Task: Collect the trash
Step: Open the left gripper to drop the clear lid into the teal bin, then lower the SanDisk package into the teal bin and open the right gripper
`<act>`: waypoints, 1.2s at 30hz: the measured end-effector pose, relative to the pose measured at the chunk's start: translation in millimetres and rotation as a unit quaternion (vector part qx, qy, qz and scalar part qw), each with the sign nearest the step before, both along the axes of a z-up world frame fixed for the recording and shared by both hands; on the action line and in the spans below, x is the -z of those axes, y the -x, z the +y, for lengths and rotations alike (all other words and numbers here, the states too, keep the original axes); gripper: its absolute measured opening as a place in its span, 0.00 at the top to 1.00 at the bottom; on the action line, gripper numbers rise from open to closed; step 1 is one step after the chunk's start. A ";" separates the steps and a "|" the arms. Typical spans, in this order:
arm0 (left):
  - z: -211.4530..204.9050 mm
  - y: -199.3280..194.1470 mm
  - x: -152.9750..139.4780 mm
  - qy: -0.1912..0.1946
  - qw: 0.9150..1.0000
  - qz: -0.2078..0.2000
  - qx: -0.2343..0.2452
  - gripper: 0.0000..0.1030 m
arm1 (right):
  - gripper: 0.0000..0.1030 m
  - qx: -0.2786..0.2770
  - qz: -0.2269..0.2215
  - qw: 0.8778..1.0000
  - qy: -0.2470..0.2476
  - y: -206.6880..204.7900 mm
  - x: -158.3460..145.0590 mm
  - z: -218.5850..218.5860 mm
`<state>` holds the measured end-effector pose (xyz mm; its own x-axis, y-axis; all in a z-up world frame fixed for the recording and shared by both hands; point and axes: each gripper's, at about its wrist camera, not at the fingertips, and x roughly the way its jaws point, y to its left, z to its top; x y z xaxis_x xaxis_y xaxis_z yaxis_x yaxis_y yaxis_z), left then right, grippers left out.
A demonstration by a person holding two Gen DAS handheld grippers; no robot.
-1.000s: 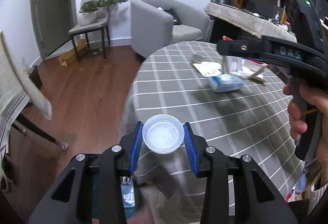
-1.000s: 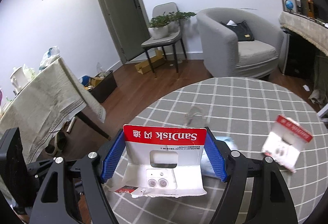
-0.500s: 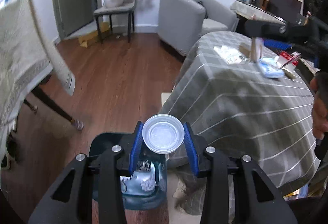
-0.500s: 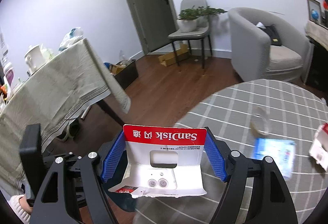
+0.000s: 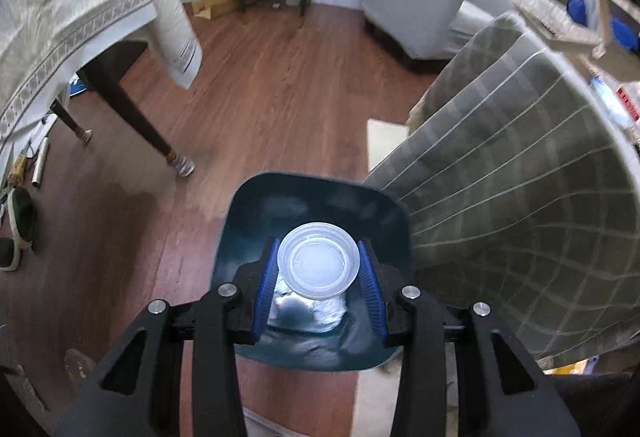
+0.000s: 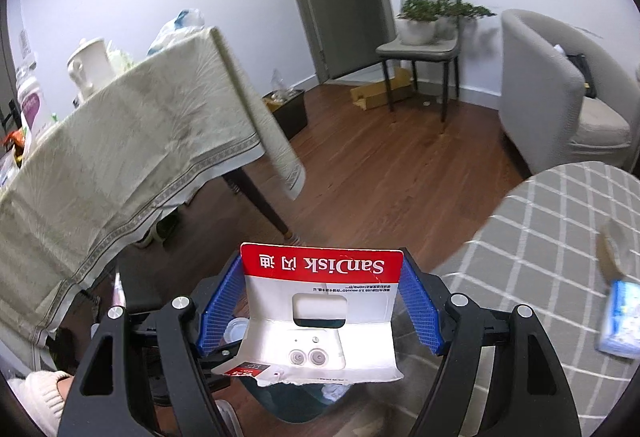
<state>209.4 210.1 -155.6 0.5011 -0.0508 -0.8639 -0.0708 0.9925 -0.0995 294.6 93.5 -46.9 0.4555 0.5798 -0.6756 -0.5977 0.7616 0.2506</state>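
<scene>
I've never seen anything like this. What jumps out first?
The left tool grips a clear plastic lid right over a dark blue trash bin on the wooden floor. The right tool clamps a torn red-and-white SanDisk package beside the checked tablecloth.

clear plastic lid (image 5: 318,264): round, translucent, clamped by its rim between blue claw pads, directly over the bin | SanDisk card package (image 6: 321,313): red-and-white, torn lower edge, folded, logo upside down, held between blue claw pads | trash bin (image 5: 240,211): dark teal, rounded-square, open, on wood floor beside the desk, crumpled clear waste inside
</scene>
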 end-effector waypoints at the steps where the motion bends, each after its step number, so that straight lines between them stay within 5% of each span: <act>1: 3.0 -1.4 3.7 -0.003 1.000 0.005 0.000 0.59 | 0.26 -0.005 0.004 1.000 0.003 0.8 4.0 7.2; 13: 31.3 10.0 65.2 0.010 0.997 0.081 -0.006 0.59 | 0.26 -0.037 0.028 0.999 0.029 3.3 34.4 64.8; 18: 42.4 15.5 70.6 0.019 0.996 0.085 -0.005 0.45 | 0.26 -0.036 0.040 0.998 0.041 0.3 46.4 75.5; 25: 54.3 22.7 46.9 0.020 0.998 0.052 -0.012 0.37 | 0.26 -0.033 0.055 0.996 0.063 -2.2 66.1 87.3; 36: 63.2 37.7 -22.7 0.030 0.999 -0.034 -0.025 0.38 | 0.26 -0.038 0.085 0.988 0.121 -1.1 111.3 100.4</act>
<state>171.7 273.3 -132.9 0.5624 -0.0750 -0.8235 -0.1101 0.9802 -0.1645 295.7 193.8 -158.1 0.2838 0.4196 -0.8622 -0.6210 0.7656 0.1682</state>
